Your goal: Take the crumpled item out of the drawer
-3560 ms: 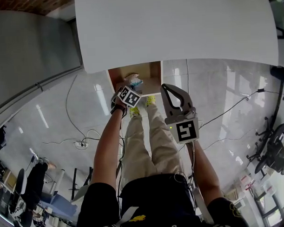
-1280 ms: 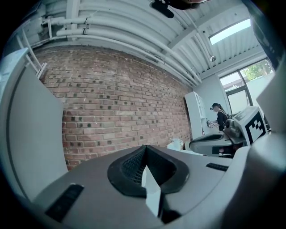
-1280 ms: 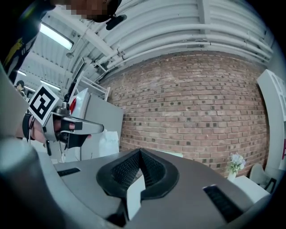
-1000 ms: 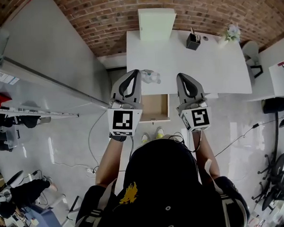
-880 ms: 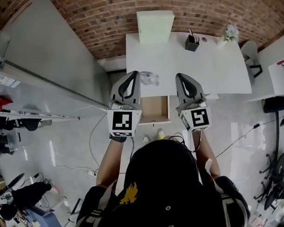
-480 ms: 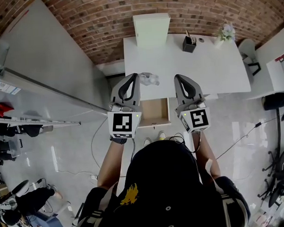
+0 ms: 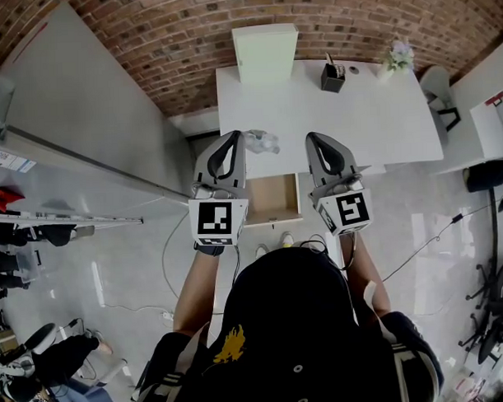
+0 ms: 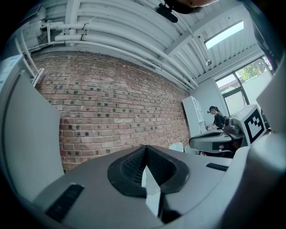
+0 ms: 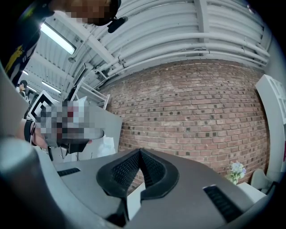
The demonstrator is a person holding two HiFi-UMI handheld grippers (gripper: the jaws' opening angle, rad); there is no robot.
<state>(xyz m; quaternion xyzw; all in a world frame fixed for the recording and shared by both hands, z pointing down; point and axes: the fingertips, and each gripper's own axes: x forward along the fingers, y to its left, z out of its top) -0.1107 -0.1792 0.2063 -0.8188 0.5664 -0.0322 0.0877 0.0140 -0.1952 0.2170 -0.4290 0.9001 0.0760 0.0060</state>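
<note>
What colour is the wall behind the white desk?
Red-brown brick wall, clearest in the right gripper view.

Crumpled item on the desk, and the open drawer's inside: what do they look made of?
Crumpled item: probably thin clear plastic, glossy, going by its see-through, wrinkled folds; film or a squashed bottle, can't tell. Drawer: the inside looks like matte brown wood or fibreboard, judging by its flat tan colour.

Crumpled clear item (image 7: 263,141) on wht table (image 7: 364,118), behind open drawer (image 7: 273,200).

Drawer (image 7: 272,195) open above — box (image 7: 265,51), pen pot (image 7: 332,74) seemingly far back
</note>
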